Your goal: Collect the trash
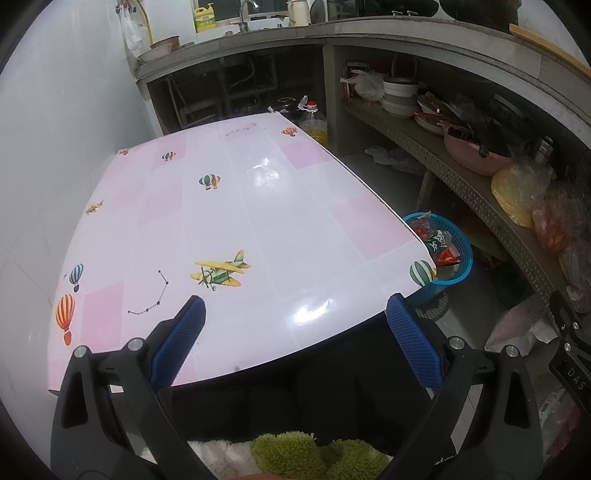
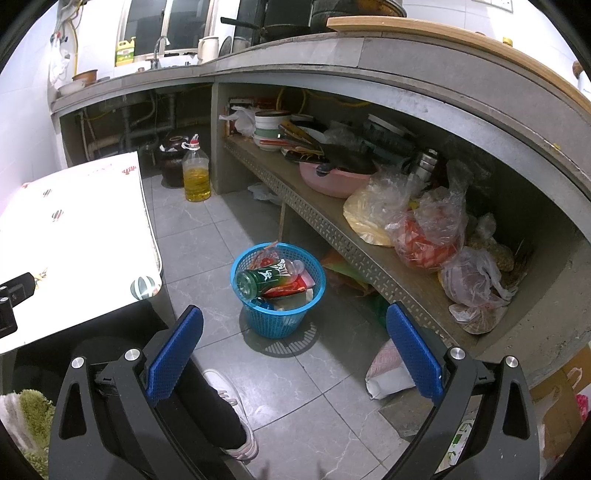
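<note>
Right gripper (image 2: 294,325): blue mesh-textured pads spread wide, nothing between them. Just beyond the fingertips, centre frame, a round blue plastic lattice basket (image 2: 295,317) stands on grey floor tiles, holding a green bottle (image 2: 264,278) with white lettering, unreadable, and red wrappers (image 2: 290,290). Left gripper (image 1: 295,321): likewise released and empty, over the near edge of a glossy table (image 1: 258,206) printed with aeroplanes and balloons. The basket sits at that frame's right, beside the table's corner.

- A home kitchen: a concrete counter (image 2: 332,48) carries a sink tap (image 2: 160,46) and a wok (image 2: 280,29).
- Bowls (image 2: 271,127) and bagged food (image 2: 424,229) fill the shelf beneath.
- A cooking-oil bottle (image 2: 196,173) stands on the tiled floor (image 2: 229,236).
</note>
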A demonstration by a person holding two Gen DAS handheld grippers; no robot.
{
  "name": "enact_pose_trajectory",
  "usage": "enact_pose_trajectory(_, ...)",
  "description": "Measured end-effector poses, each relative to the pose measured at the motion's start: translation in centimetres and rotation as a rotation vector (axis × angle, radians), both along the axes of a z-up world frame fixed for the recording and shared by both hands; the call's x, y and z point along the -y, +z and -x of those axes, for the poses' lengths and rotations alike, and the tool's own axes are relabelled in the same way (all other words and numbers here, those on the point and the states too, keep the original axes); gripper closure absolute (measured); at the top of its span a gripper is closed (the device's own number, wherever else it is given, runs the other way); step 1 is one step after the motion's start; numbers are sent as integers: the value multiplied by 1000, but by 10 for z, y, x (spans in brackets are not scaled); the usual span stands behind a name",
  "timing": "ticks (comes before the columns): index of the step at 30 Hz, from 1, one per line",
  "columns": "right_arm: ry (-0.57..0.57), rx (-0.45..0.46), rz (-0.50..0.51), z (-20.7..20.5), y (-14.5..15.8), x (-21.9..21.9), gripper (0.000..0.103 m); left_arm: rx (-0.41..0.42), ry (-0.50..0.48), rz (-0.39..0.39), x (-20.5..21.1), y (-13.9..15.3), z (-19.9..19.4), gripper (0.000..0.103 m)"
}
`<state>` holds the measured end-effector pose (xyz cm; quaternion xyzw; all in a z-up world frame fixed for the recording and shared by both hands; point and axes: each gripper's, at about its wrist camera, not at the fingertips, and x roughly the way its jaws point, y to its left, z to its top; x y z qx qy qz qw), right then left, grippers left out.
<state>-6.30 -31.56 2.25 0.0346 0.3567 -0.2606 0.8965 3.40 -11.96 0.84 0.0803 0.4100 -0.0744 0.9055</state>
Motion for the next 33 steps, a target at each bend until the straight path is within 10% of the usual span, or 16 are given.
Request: enact_pose_trajectory(33,5,-4,-2,-4,0,-1,7,-16,-1,3,-4,-3,-6,9)
